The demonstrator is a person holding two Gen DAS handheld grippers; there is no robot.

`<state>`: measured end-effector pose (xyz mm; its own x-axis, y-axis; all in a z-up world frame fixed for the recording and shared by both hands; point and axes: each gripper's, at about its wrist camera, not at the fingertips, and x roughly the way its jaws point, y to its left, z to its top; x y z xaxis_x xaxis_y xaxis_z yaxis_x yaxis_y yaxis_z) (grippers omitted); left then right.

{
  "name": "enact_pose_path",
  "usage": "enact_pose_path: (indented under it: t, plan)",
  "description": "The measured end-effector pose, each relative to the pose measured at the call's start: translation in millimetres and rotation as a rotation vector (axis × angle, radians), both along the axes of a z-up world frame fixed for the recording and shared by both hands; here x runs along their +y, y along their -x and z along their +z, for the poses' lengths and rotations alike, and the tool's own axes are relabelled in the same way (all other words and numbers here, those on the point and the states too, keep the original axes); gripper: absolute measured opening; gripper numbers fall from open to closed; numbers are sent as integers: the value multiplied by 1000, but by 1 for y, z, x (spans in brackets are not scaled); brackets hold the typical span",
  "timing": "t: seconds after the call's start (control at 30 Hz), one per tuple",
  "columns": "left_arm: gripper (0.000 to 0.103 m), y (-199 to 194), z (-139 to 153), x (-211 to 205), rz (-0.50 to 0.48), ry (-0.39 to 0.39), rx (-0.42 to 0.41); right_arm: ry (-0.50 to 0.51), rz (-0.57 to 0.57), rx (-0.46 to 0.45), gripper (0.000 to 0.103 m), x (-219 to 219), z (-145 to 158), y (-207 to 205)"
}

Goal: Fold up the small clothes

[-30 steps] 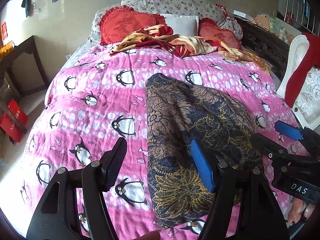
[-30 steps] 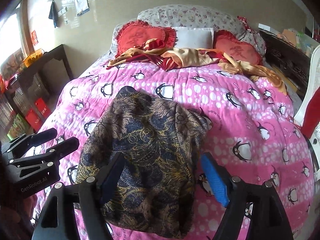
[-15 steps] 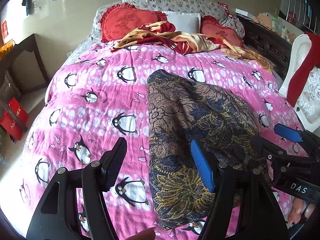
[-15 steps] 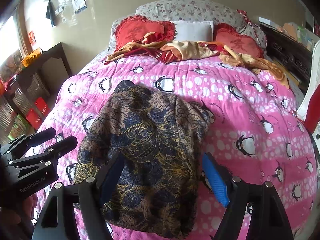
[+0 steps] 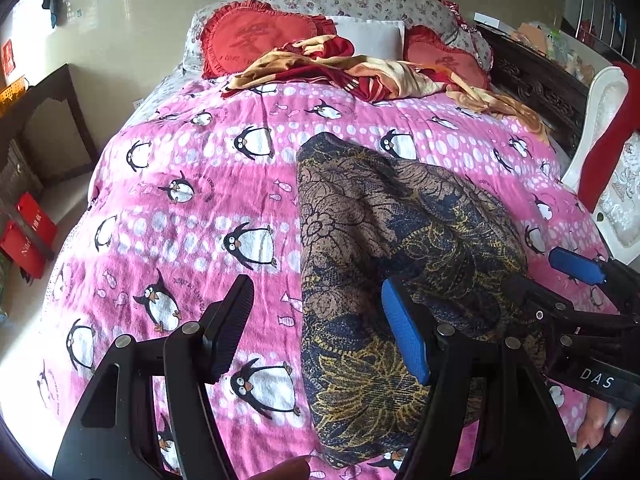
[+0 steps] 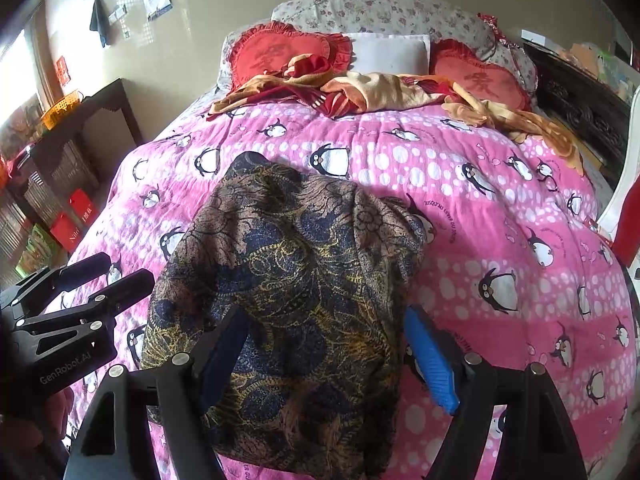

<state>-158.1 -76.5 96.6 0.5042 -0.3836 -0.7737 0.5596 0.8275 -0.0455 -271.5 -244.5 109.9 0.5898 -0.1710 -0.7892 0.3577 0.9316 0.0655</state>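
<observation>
Garment (image 6: pixel 296 296), dark floral, folded, rumpled

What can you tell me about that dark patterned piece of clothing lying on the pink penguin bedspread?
The dark garment is a soft, thin-looking fabric printed with navy, tan and gold flowers and swirls. It lies loosely folded and rumpled, narrower at its far end, resting on the pink penguin bedspread near the bed's foot. Its exact type cannot be told. The left gripper and right gripper hover open over its near end; neither clearly grips it.
</observation>
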Motion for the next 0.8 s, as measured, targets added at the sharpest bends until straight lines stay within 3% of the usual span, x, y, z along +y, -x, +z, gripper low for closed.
enact_pose_path:
  t: [0.8]
  plan:
    - [67,-5,-9,-7,-6,-19,13,-19,-4,28,77,-2,-11,-9]
